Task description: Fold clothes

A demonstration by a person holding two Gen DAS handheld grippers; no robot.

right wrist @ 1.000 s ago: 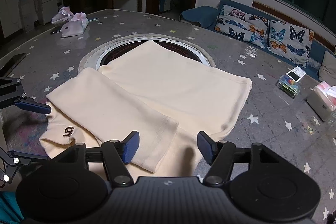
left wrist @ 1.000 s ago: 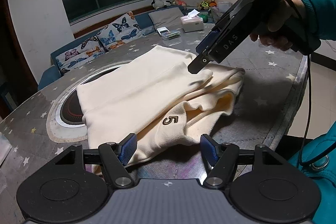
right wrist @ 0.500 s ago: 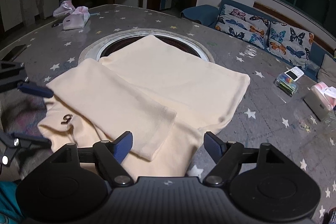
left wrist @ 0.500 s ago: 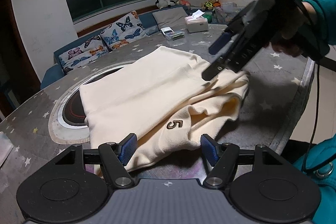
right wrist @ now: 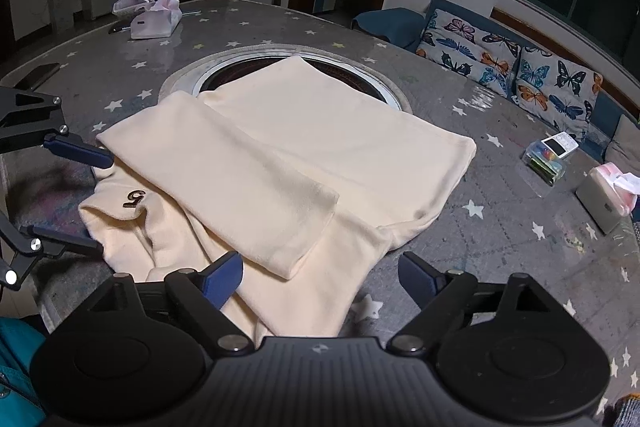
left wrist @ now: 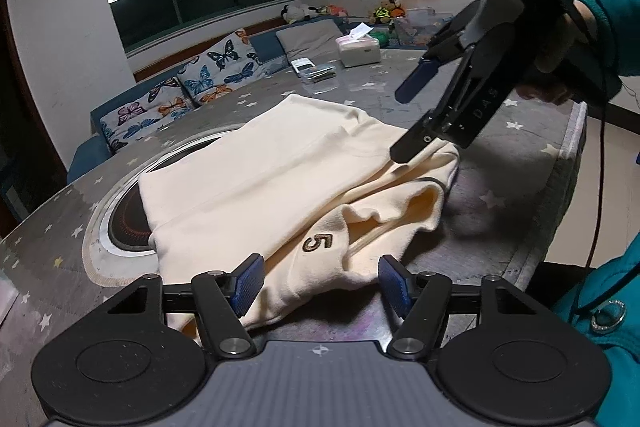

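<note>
cream garment [right wrist: 304, 151], folded with one sleeve laid diagonally over its body, resting on a grey star-patterned round table [right wrist: 500, 227] and partly covering the circular inset [right wrist: 288, 53] at the table's centre. dark embroidered numeral "5" [left wrist: 318, 242] sits on the rumpled end of the garment nearest the person. left gripper [left wrist: 320, 281], low over the table edge, jaws apart with the blue pads [left wrist: 249, 281] on either side of the garment's near corner; cloth lies between them but the pads do not press it. right gripper [right wrist: 320, 277], seen from its own camera, jaws spread wide and just been opening, the folded sleeve end and garment hem lying below and between them, nothing gripped. in the left wrist view the right gripper [left wrist: 408, 117] hangs above the far corner of the garment, held by a hand [left wrist: 560, 63] in a teal sleeve [left wrist: 612, 23], one dark fingertip close over the cloth; contact cannot be told. tissue box [right wrist: 604, 199] and small clear box [right wrist: 546, 163] stand near the table's far edge, well apart from the garment. pink bag [right wrist: 156, 19] lies at the opposite side. butterfly-print cushions [right wrist: 512, 63] line a blue sofa behind the table.
</note>
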